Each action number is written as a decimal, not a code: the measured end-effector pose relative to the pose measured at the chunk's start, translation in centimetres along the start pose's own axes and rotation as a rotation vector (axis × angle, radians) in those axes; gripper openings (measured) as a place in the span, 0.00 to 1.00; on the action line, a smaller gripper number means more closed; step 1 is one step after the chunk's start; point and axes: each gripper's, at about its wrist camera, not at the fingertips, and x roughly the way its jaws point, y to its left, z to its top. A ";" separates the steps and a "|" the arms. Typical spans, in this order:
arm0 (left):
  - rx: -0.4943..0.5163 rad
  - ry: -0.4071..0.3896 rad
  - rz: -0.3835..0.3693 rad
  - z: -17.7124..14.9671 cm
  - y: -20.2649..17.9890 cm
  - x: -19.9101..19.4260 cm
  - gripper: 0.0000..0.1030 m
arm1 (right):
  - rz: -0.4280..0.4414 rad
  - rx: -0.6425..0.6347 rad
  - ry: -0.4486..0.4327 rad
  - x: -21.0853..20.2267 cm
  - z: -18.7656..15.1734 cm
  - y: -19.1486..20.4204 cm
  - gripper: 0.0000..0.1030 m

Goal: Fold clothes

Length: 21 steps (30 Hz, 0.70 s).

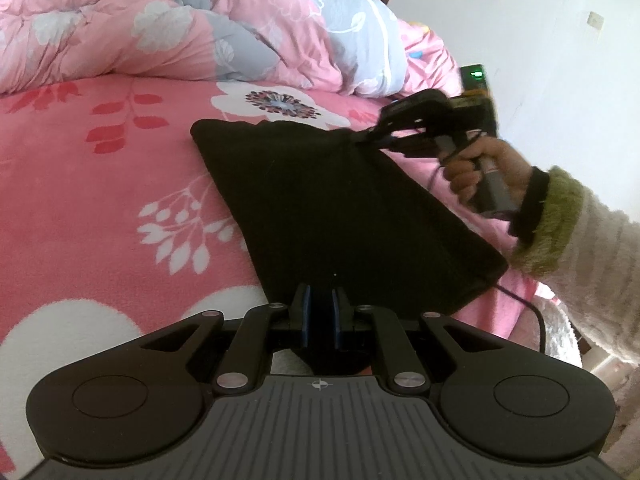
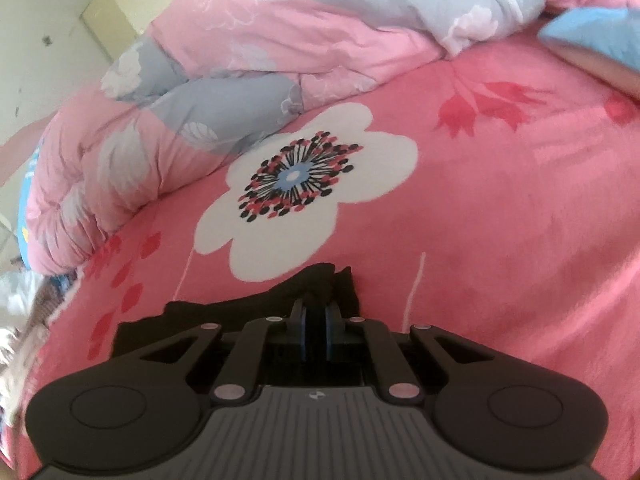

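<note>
Pink floral fleece bedspread [image 1: 100,208] bearing flat black fabric garment [image 1: 320,200], edges pinched taut by nearly closed left gripper [image 1: 321,300] and right gripper [image 1: 370,138] for folding.

Plenty of open room on the flat pink floral fleece bedspread [image 1: 100,200] left of the black folded cloth [image 1: 320,200]. Far side was blocked by the bunched-up pink and grey flowered quilt [image 1: 180,28], w/ a white wall [image 1: 560,60] on the right.
</note>
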 end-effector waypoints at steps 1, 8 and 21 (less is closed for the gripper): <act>0.000 -0.001 0.004 0.0 0.0 0.0 0.10 | 0.019 0.027 -0.009 -0.8 0.0 -0.3 0.18; -0.010 -0.004 0.031 0.1 -0.3 0.0 0.10 | 0.162 0.110 -0.061 -9.4 -1.4 -2.1 0.26; -0.035 0.002 0.081 0.3 -0.7 0.0 0.10 | 0.186 0.038 0.084 -14.8 -11.1 -1.9 0.32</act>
